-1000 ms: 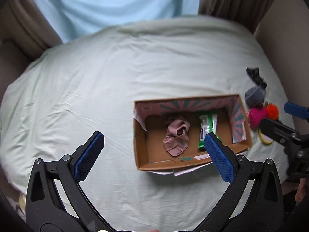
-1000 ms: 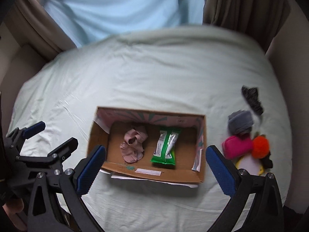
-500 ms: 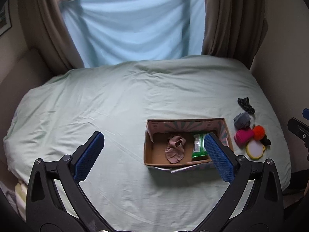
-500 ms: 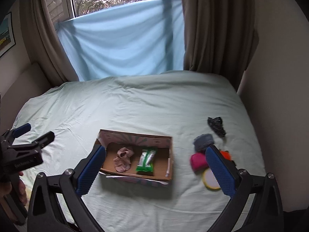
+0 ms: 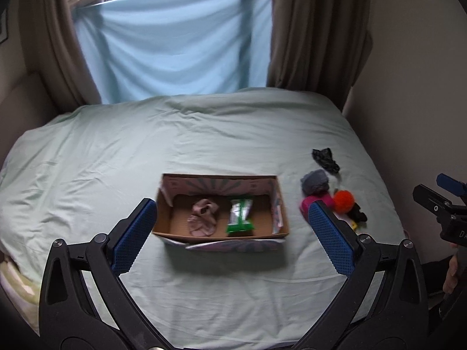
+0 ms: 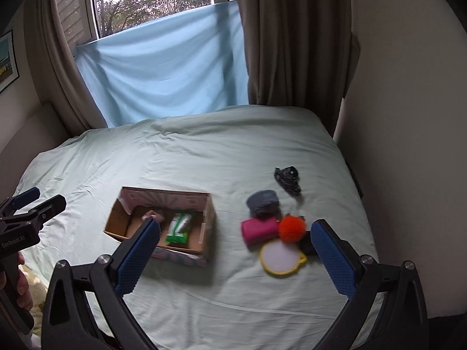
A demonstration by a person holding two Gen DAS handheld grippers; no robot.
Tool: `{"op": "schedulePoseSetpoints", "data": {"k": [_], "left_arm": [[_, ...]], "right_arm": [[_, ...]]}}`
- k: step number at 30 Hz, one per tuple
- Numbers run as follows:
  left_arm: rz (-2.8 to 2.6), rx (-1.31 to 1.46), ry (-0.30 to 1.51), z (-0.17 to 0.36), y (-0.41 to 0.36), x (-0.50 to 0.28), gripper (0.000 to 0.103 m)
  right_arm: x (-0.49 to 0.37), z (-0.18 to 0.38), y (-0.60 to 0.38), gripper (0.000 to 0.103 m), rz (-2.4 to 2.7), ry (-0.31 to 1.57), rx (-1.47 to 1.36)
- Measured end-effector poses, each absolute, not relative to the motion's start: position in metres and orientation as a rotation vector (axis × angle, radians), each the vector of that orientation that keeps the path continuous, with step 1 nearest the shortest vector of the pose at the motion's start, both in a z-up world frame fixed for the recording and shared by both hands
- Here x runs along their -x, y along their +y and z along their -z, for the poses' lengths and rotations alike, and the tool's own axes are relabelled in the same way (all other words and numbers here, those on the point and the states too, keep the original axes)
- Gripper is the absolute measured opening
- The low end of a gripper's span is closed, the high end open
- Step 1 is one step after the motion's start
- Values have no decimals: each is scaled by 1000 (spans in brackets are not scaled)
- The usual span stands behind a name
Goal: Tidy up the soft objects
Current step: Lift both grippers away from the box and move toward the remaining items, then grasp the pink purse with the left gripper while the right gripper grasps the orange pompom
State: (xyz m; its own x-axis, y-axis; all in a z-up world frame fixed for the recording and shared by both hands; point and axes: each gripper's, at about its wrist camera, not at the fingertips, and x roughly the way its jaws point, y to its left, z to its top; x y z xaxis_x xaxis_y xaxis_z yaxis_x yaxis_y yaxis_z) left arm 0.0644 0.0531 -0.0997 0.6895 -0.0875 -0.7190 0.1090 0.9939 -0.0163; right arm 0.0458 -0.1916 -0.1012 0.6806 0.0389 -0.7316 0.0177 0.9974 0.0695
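Hovering above the foot of the bed [image 6: 204, 151], we are holding both claws wide and empty. The left claw [image 5: 230, 233] is looking straight ahead at the cardboard box [image 5: 281, 204], which is already carrying a pink sock [image 5: 202, 218] and a green packet [image 5: 240, 215]. Ahead of the right claw [image 6: 235, 250], and slightly toward its right finger, the loose items are sitting in a tight cluster on the sheet: a grey bundle [image 6: 262, 204], a magenta roll [image 6: 258, 230] touching an orange pompom [image 6: 292, 229], and a yellow-rimmed round pad [image 6: 280, 258] nearest us. A black piece of fabric [image 6: 287, 179] is lying apart, farther ahead.

We are judging the sorting as partly done, with the cluster still outside the box to the right claw's left. To do the next pick well, we are advising the right claw to come down on one outer item, perhaps the magenta roll, with fingers straddling it cleanly, since neighbours touching it could snag and drag along.
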Motion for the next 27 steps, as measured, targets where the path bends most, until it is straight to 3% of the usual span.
{"op": "schedulePoseSetpoints", "data": {"k": [12, 27], "left_arm": [[235, -92, 876, 152, -79, -90, 103], [514, -311, 1033, 254, -172, -178, 103]], "right_arm": [[-73, 143, -288, 103, -127, 853, -23], [-139, 235, -337, 103, -237, 926, -8]]}}
